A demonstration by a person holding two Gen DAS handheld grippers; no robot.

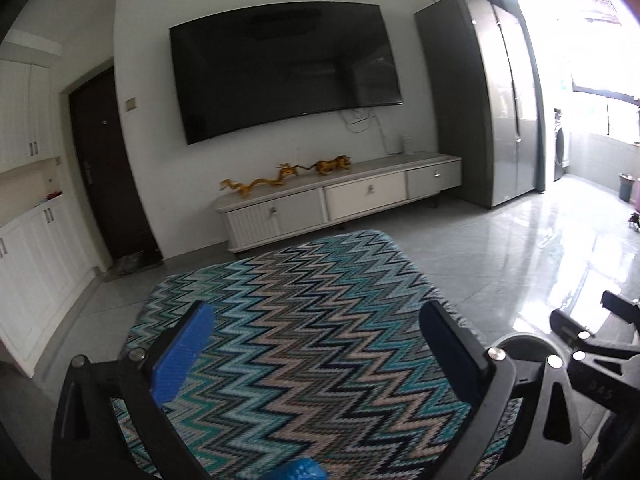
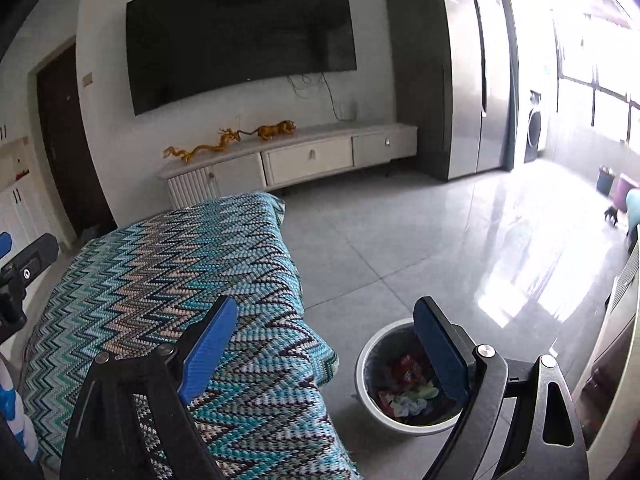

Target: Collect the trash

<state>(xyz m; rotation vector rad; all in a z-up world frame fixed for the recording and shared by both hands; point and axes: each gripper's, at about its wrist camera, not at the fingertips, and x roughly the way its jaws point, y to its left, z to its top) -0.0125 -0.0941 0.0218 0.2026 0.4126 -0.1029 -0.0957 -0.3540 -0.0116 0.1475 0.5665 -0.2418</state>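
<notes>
My left gripper (image 1: 316, 320) is open and empty above a table covered with a blue zigzag cloth (image 1: 304, 320). A crinkled blue thing (image 1: 300, 472) shows at the bottom edge, below the fingers. My right gripper (image 2: 324, 316) is open and empty, held over the table's right edge (image 2: 296, 280). Below its right finger stands a white bin (image 2: 368, 360) on the floor, lined with a dark bag and holding several colourful wrappers (image 2: 408, 392). The right gripper's body shows at the right of the left wrist view (image 1: 592, 344).
A white TV cabinet (image 1: 340, 200) with golden figurines stands under a wall TV (image 1: 288, 68). A grey fridge (image 1: 500, 100) is at the right. Glossy tiled floor (image 2: 440, 248) lies beyond the table. White cupboards (image 1: 32, 260) line the left.
</notes>
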